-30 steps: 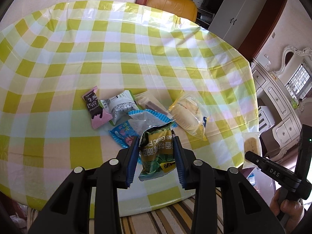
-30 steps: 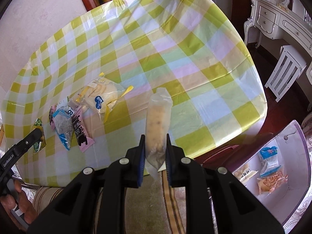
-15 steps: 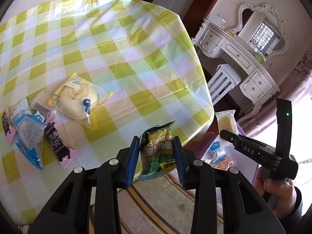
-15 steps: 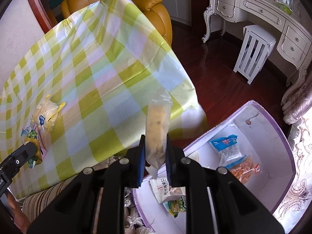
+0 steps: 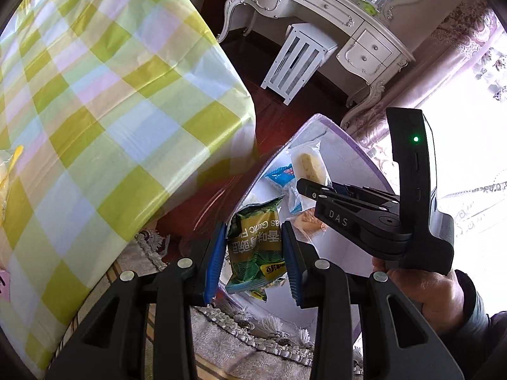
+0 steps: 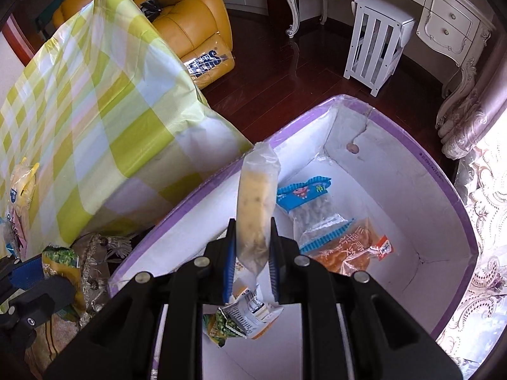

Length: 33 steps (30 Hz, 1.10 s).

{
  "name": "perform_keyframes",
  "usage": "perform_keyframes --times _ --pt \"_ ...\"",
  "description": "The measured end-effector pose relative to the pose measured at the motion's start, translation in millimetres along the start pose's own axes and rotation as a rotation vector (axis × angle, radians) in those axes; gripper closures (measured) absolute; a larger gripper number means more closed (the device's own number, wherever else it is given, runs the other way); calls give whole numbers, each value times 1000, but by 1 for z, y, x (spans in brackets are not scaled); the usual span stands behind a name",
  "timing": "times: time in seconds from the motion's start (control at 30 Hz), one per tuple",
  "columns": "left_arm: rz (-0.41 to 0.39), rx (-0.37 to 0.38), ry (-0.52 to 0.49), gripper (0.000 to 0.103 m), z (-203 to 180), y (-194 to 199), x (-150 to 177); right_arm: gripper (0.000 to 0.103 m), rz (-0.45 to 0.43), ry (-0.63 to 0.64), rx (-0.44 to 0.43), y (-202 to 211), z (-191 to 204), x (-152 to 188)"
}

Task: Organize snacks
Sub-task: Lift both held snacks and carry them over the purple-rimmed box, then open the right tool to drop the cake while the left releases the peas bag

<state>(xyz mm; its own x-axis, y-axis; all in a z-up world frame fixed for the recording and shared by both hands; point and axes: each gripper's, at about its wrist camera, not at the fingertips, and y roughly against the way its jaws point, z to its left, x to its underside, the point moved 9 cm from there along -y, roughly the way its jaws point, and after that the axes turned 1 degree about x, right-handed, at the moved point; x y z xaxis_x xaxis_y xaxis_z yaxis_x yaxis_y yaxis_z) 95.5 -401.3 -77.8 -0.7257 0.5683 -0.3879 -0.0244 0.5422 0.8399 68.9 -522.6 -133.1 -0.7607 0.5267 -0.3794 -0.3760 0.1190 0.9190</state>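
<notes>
The left tongs [image 5: 253,255] pinch a green snack packet [image 5: 256,247] by its sides, hanging over the near rim of the purple-edged box [image 6: 412,148] beside the worktop [image 5: 95,95]. The right tongs [image 6: 250,253] clamp a clear-wrapped pale bar [image 6: 255,209], perhaps a cake, above the box's inside.

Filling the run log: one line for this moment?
left gripper: green packet | right gripper: clear pouch | both above box
</notes>
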Motion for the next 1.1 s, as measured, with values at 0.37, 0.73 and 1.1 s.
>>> perform_keyframes --times 0.37,0.73,1.1 --pt "96 1 -24 68 -15 -33 1 84 67 -13 -12 -26 -7 14" --pt "99 9 -2 57 -12 -34 1 75 50 -26 1 -19 -14 8" --pt "13 -16 3 55 -5 -12 -8 63 3 -22 8 -3 -6 1"
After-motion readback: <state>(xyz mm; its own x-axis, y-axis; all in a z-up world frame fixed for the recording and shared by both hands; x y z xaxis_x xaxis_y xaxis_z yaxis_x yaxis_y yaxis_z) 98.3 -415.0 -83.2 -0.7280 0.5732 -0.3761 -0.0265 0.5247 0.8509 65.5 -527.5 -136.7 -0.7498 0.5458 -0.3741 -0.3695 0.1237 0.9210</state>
